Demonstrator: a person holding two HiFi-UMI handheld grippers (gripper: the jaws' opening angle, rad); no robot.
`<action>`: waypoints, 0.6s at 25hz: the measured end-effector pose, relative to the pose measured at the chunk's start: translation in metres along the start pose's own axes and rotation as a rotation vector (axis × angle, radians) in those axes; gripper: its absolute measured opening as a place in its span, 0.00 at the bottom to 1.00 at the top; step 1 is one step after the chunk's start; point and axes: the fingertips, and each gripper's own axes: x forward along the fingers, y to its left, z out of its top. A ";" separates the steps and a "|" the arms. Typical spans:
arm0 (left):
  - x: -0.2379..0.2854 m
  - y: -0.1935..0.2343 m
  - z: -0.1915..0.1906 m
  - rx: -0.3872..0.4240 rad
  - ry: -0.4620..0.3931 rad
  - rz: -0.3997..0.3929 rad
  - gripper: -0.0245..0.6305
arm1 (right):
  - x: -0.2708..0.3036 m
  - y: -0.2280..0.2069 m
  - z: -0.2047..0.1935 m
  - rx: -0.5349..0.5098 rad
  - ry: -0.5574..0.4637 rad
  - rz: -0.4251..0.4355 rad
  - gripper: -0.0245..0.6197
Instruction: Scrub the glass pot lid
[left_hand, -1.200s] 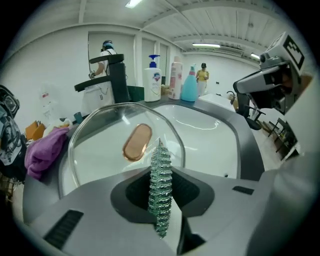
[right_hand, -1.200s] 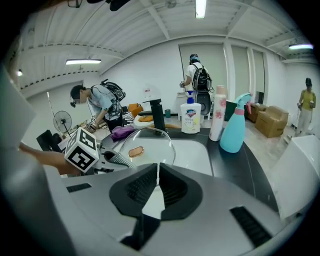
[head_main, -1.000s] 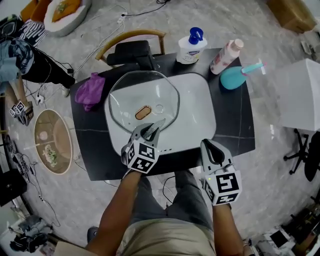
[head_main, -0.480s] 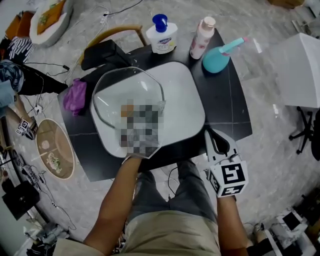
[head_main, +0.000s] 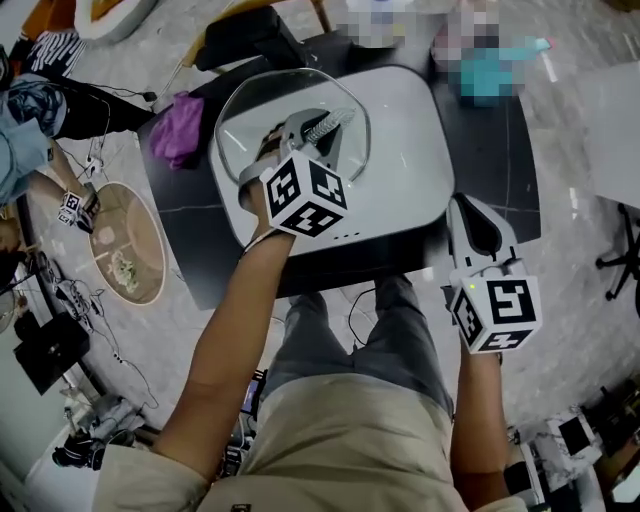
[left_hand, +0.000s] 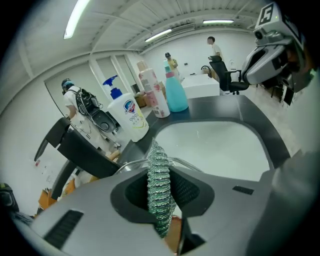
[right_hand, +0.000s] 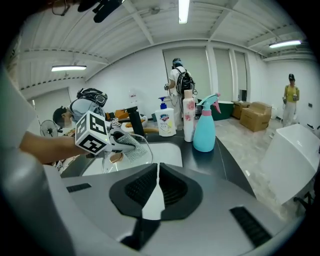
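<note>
Dark table (head_main: 500, 180) up front with a white sink (head_main: 410, 185) set into it, and the glass lid (head_main: 255, 105) sits in the sink's left half. Left gripper (head_main: 335, 120) is right over the lid, jaws clamped hard on a steel scrubber (left_hand: 159, 200) that bulges out between them. The scrubber is down at the glass near the lid's middle, though whether it actually touches is hard to call. Right gripper (head_main: 470, 215) hangs off the table's near edge, well apart from the lid, jaws pressed together with nothing between them. Along the far side of the table stand a pump bottle (left_hand: 129, 117), a pink bottle (left_hand: 152, 92) and a teal spray bottle (right_hand: 204, 127), all upright, side by side. Purple cloth (head_main: 178, 140) lies on the table just left of the sink.
</note>
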 end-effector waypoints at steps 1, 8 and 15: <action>-0.003 0.007 0.001 0.006 -0.002 0.009 0.17 | 0.001 0.004 0.004 -0.004 -0.001 0.003 0.08; -0.029 0.044 -0.003 0.039 -0.010 0.064 0.17 | 0.005 0.027 0.029 -0.031 -0.031 0.016 0.08; -0.089 0.072 0.015 0.047 -0.082 0.114 0.17 | -0.012 0.053 0.060 -0.059 -0.078 0.026 0.08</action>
